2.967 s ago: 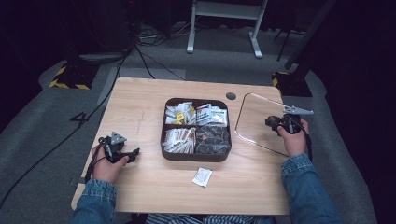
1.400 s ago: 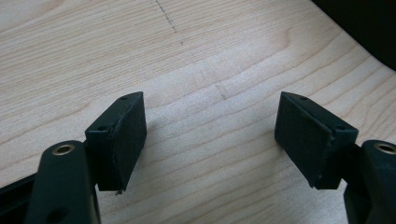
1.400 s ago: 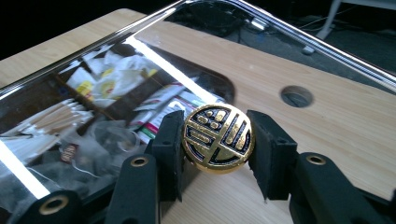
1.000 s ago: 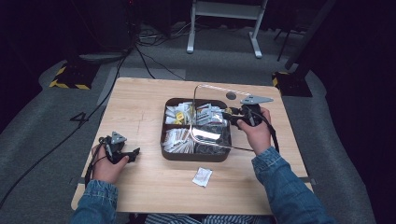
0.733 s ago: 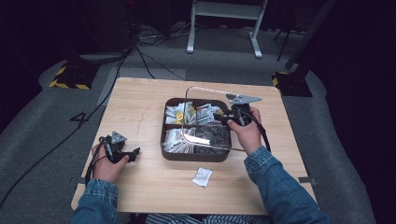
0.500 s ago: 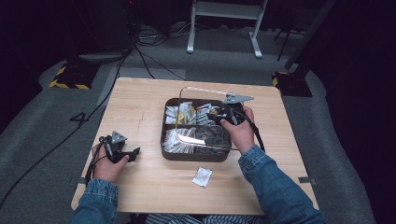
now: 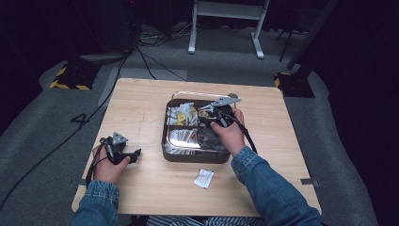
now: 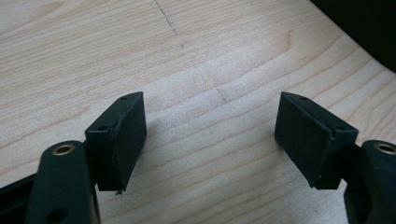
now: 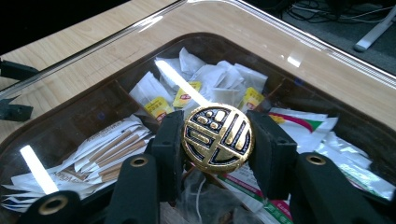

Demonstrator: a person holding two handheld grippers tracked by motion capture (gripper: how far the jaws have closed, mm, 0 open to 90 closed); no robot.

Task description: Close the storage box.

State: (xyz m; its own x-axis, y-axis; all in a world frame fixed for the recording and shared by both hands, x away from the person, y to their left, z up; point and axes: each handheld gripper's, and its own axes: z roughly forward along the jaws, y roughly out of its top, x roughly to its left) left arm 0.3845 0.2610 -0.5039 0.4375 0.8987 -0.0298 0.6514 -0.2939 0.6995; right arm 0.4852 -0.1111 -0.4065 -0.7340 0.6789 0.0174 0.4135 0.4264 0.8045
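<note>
Glass lid (image 9: pixel 299 51) over box (image 7: pixel 165 149): right gripper (image 9: pixel 217 138) clamps its knob (image 9: pixel 217 138); we square rims, lower flat; left gripper (image 8: pixel 210 135) gapes empty.

We see a round knob (image 9: pixel 217 138), black with gold bars and rim, at centre frame on a clear glass lid (image 9: pixel 299 51). Beneath lie white and yellow packets (image 9: pixel 187 95) in a dark brown box (image 7: pixel 188 156). The surface (image 8: pixel 201 60) is pale wood grain; our sleeves (image 7: pixel 273 188) are blue denim.

Blue denim sleeves (image 7: pixel 266 188); black grippers, left gripper (image 8: pixel 212 135) with square pads, brass screws; grey three-cornered plate (image 7: pixel 225 100); black cable.
</note>
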